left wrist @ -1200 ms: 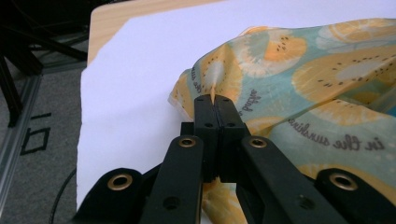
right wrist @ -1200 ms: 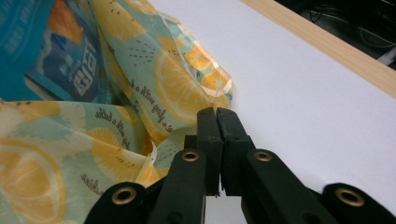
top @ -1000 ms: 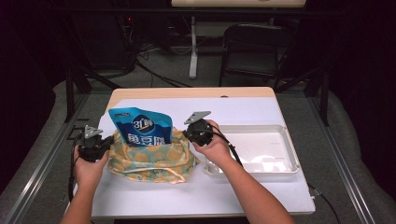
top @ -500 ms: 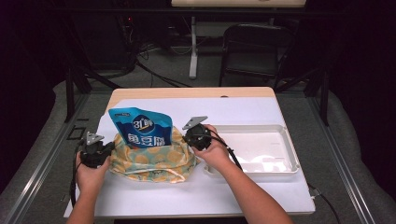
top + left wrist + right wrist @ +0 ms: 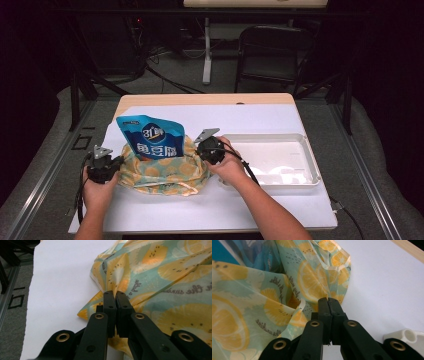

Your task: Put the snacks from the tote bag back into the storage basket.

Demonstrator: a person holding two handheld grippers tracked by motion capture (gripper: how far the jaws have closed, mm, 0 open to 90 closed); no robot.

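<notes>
Lemon-print bag [image 5: 162,172] cloth sits pinched between both our pressed-together jaw pairs, left gripper [image 5: 115,296] and right gripper [image 5: 329,302]; beside them its print reads "sunshine".

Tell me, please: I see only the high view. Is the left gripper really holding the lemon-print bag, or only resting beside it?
Observer: In the left gripper view, the left gripper has its jaws shut on a fold of the lemon-print bag.
Operator: And the right gripper?
Observer: The right gripper view shows the right gripper with jaws shut, a thin edge of bag fabric pinched between the tips.
Operator: Is anything near that gripper?
Observer: A corner of the white tray sits just beside it on the table.
</notes>
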